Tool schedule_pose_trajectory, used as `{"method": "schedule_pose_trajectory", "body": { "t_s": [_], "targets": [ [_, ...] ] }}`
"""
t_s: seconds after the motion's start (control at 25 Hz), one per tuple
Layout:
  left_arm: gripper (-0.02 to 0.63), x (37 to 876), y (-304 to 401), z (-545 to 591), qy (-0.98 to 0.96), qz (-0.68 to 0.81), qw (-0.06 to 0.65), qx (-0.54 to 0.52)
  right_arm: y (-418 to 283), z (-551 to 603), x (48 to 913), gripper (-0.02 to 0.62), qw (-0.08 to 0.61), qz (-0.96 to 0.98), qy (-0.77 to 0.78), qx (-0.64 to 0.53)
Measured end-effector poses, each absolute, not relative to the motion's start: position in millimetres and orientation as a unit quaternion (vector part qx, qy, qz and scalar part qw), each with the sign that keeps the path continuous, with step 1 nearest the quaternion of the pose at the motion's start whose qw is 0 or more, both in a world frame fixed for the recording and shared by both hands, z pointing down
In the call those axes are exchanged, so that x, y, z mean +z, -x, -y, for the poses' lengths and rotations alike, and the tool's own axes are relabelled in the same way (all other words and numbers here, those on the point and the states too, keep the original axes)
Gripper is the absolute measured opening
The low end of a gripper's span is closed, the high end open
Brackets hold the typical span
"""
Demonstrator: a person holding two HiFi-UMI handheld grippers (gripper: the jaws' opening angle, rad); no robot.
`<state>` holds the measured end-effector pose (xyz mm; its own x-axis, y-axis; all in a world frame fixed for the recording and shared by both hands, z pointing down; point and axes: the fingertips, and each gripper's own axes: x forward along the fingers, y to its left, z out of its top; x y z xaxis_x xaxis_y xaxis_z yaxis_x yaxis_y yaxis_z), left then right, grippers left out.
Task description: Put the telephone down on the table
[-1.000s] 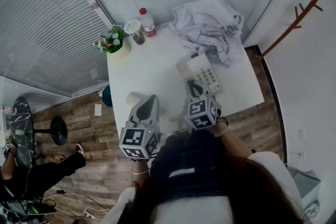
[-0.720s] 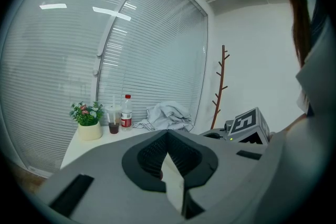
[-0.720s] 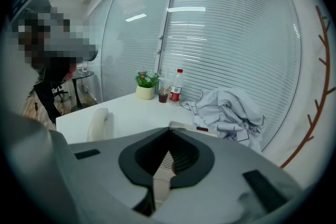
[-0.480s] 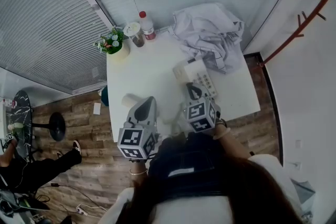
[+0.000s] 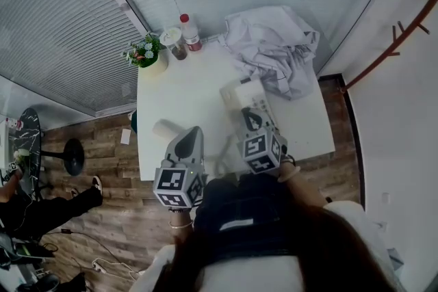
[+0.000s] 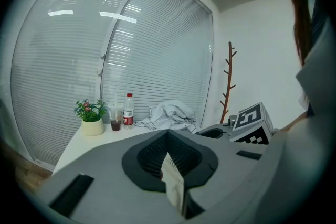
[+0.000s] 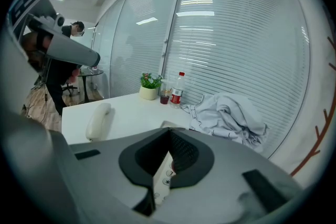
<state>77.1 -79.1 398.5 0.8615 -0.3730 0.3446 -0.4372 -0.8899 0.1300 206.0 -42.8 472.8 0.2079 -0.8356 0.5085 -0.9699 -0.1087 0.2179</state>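
The cream telephone base (image 5: pixel 248 100) sits on the white table (image 5: pixel 185 89), with its keypad showing through the gap under my right gripper's jaws (image 7: pixel 165 180). The handset (image 5: pixel 166 129) lies apart on the table near its left front edge, and shows in the right gripper view as a long cream bar (image 7: pixel 98 119). A coiled cord (image 5: pixel 223 159) hangs off the front edge. My right gripper (image 5: pixel 251 117) (image 7: pixel 169 134) hovers shut and empty just in front of the base. My left gripper (image 5: pixel 194 135) (image 6: pixel 168 136) is shut, empty, right of the handset.
A crumpled white cloth (image 5: pixel 274 44) covers the table's far right corner. A potted plant (image 5: pixel 147 55), a lidded cup (image 5: pixel 174 40) and a red-capped bottle (image 5: pixel 190 31) stand along the far left edge. A coat rack (image 5: pixel 390 24) stands at the right; a person sits at lower left (image 5: pixel 41 208).
Both grippers stay shut and keep their place at the table's front edge. The head view has shifted slightly, so the table and phone sit a little higher and further left.
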Motion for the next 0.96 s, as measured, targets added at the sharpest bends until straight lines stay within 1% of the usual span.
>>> {"method": "schedule_pose_trajectory", "body": {
  "t_s": [0.72,0.96],
  "targets": [
    [0.012,411,-65,57,-0.951,0.237,0.105,0.167,-196,29,484,0.000,0.255,0.633,-0.721,0.123],
    [0.012,419,-68,52,-0.952,0.239,0.096,0.166,-200,24,490,0.000,0.254,0.636,-0.719,0.115]
  ]
}}
